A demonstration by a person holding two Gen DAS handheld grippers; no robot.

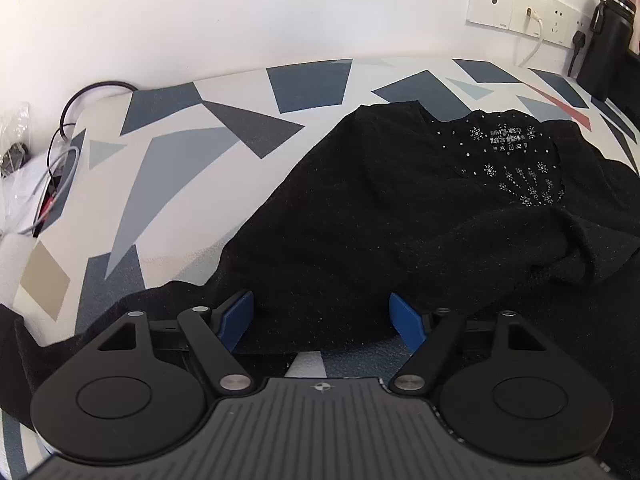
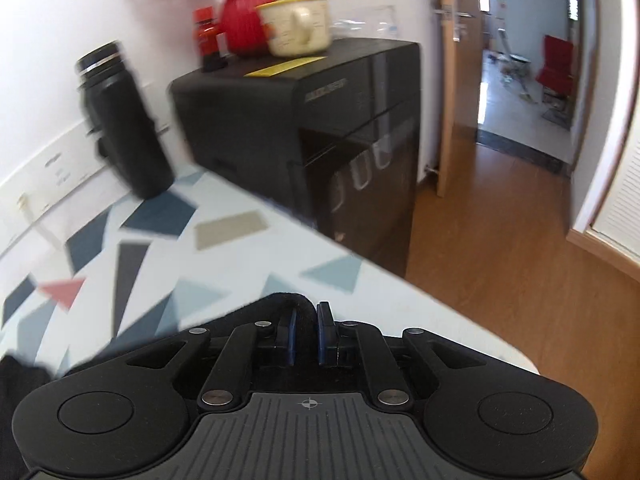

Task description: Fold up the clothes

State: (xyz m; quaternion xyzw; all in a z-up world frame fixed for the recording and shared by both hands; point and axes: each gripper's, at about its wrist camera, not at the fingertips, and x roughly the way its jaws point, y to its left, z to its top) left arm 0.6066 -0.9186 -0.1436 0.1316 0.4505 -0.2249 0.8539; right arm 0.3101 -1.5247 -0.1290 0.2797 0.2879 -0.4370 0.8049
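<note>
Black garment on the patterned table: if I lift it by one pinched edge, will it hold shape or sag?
The black garment will probably sag: it already lies in soft rumpled folds. Its fuzzy knit likely grips rather than slips; the right gripper is shut on a fold. It looks bulky, so expect trailing cloth.

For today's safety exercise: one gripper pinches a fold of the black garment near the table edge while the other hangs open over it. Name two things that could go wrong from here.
1. The right gripper pinches only a small fold of the black garment, so the cloth could slip free.
2. That fold sits near the table edge; a dropped garment might slide to the floor.
</note>
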